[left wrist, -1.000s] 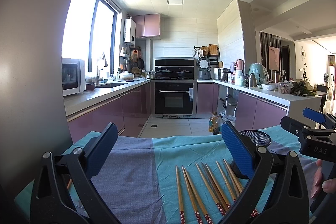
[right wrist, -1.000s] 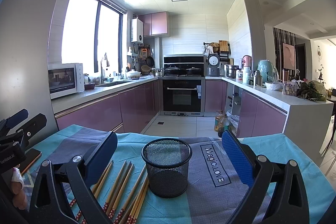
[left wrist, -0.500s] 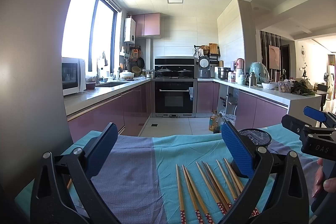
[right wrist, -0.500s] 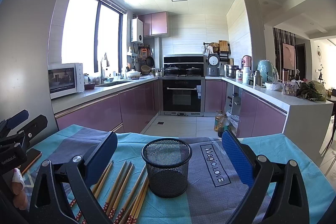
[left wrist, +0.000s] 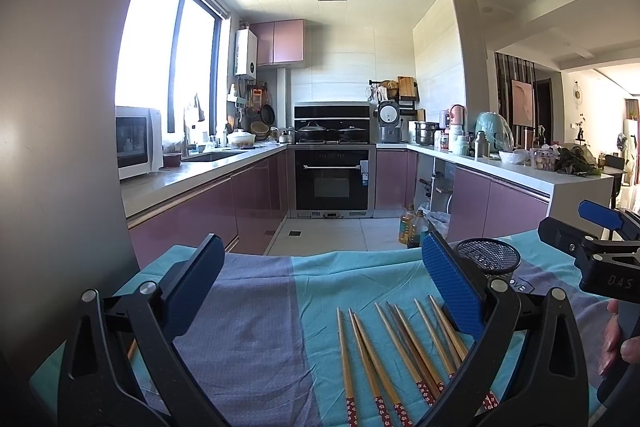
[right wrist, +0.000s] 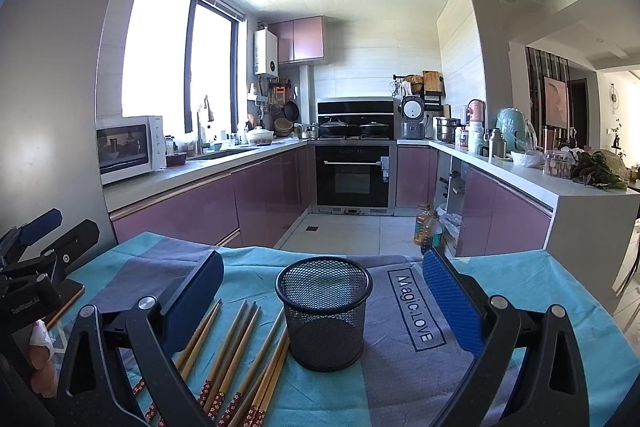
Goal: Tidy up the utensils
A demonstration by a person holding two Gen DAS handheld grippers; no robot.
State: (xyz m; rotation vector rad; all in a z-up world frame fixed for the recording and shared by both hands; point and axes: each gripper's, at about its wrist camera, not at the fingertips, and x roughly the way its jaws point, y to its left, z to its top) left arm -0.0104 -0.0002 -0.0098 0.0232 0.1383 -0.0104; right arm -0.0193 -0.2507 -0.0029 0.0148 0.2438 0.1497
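Observation:
Several wooden chopsticks [left wrist: 396, 347] with red patterned ends lie side by side on the teal and purple cloth; they also show in the right wrist view [right wrist: 236, 351]. A black mesh cup [right wrist: 325, 311] stands upright and empty right of them, its rim visible in the left wrist view [left wrist: 487, 255]. My left gripper [left wrist: 320, 291] is open and empty, above the cloth left of the chopsticks. My right gripper [right wrist: 322, 301] is open and empty, jaws either side of the cup, above it. Each gripper shows in the other's view [left wrist: 596, 247] [right wrist: 36, 259].
The table cloth [right wrist: 408, 307] reads "Magic.LOVE". The table's far edge drops to the kitchen floor, with oil bottles [right wrist: 430, 229] beyond. Purple cabinets and counters line both sides; an oven [right wrist: 352, 175] stands at the back.

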